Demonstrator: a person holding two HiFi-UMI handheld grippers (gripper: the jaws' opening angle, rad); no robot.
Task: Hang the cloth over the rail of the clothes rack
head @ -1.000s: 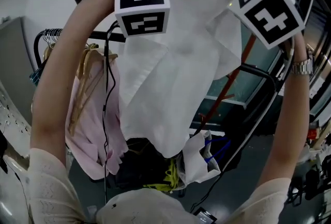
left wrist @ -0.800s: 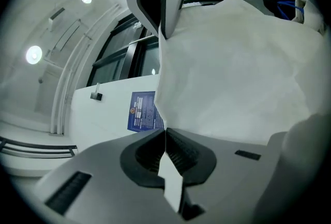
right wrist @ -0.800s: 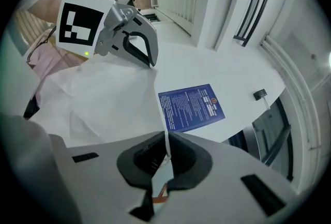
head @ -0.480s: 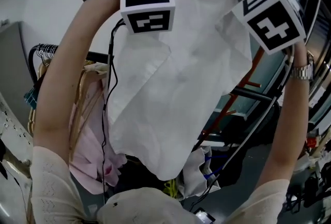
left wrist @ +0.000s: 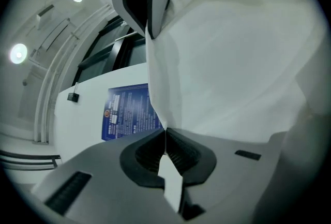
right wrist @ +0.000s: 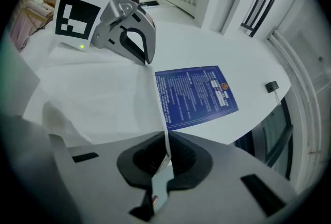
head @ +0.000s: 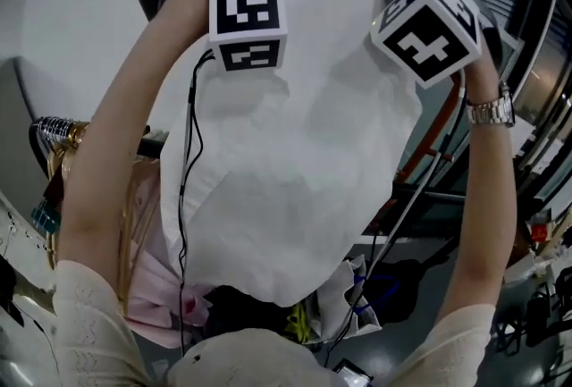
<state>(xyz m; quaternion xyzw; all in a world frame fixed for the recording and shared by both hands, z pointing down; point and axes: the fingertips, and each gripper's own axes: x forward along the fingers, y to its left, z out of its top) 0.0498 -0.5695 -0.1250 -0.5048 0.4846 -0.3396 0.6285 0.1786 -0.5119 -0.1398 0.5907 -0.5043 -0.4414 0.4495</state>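
Observation:
A white cloth point(head: 295, 171) hangs spread between both raised grippers and fills the middle of the head view. My left gripper point(left wrist: 164, 137) is shut on its top edge, the cloth point(left wrist: 232, 62) stretching away to the right. My right gripper point(right wrist: 166, 148) is shut on the other top corner, with the cloth point(right wrist: 93, 93) running left towards the left gripper's marker cube point(right wrist: 77, 11). Both cubes point(head: 248, 23) point(head: 424, 23) show above the cloth. The clothes rack rail point(head: 55, 128) sits low at the left, mostly hidden by the arm and the cloth.
A pink garment point(head: 152, 260) on wooden hangers hangs from the rack behind the left arm. A blue poster point(right wrist: 194, 94) is on the white wall ahead. Black and orange railings point(head: 438, 153) stand to the right, and bags and clutter point(head: 357, 296) lie below.
Both grippers have risen and moved forward with the cloth. The cloth now hangs wider and covers more of the view. The rack has slid lower and to the left.

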